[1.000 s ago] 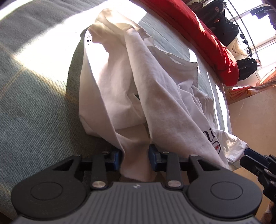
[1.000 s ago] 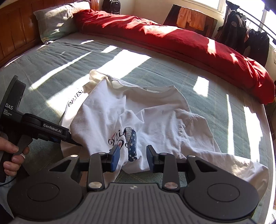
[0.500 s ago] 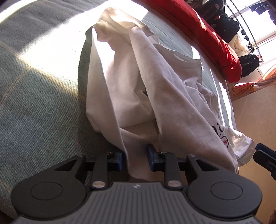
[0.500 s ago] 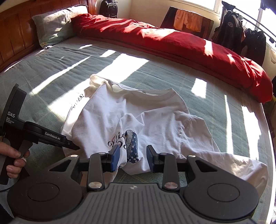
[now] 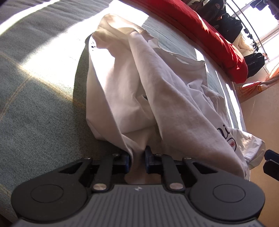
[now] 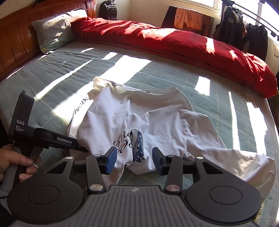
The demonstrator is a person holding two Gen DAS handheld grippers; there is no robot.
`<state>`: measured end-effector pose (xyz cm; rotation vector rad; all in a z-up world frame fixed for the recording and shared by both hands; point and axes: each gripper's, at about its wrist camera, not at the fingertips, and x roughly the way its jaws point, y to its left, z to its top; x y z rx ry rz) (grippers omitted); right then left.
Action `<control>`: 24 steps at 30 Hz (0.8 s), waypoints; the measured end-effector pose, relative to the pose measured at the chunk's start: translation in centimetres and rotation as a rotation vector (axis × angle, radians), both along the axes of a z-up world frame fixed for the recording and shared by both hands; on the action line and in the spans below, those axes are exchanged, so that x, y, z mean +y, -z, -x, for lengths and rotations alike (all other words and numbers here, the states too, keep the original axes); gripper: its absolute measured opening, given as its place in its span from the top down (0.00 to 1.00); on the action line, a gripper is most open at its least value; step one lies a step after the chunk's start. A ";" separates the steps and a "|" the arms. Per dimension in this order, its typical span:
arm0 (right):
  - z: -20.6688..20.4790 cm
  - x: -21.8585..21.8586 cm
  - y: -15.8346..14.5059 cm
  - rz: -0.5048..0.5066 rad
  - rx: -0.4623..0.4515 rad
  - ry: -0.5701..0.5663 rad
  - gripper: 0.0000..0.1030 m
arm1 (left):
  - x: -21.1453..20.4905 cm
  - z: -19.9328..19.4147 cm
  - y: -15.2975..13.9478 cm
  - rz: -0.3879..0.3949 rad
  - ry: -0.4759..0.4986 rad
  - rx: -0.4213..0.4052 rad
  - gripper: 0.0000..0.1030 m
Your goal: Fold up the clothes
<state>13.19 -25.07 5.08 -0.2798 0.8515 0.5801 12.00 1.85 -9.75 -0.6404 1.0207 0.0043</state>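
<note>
White t-shirt point(image 6: 157, 122) lying crumpled mid-bed point(image 6: 52, 73), left gripper point(image 5: 137, 159) pinching its hem, right gripper point(image 6: 134, 161) gaping apart, red duvet point(image 6: 174, 43) bordering far edge, headboard point(image 6: 14, 40) showing only in right view.

One white T-shirt point(image 6: 132, 118) lies crumpled on one bed point(image 6: 52, 78). Far across it: one red duvet point(image 6: 174, 43) and one pillow point(image 6: 55, 29). Two grippers show, the left point(image 5: 137, 159) and the right point(image 6: 133, 159), plus one hand point(image 6: 15, 162) and one backpack point(image 6: 108, 9).
</note>
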 end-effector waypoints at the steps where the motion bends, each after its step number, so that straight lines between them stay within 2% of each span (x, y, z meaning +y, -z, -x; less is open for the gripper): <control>1: 0.2 -0.1 0.0 -0.010 0.004 -0.001 0.50 | 0.0 0.1 -0.1 -0.012 0.001 -0.001 0.92; 7: 1.2 -1.0 -0.5 -0.041 -0.017 0.001 0.47 | 2.1 0.8 -2.2 -0.086 0.038 -0.047 0.96; 13: 1.6 -2.7 -1.3 -0.096 -0.033 0.059 0.45 | 4.9 1.2 -4.7 -0.180 0.043 -0.095 0.97; 18: 1.6 -3.4 -1.4 -0.108 -0.035 0.090 0.45 | 7.6 1.4 -6.0 -0.165 0.031 -0.117 0.96; 21: 1.7 -3.4 -1.4 -0.106 -0.037 0.092 0.44 | 7.7 1.8 -5.4 -0.126 0.049 -0.096 0.95; 24: 1.7 -3.2 -1.4 -0.105 -0.035 0.087 0.43 | 7.5 2.4 -3.9 -0.066 0.034 -0.065 0.74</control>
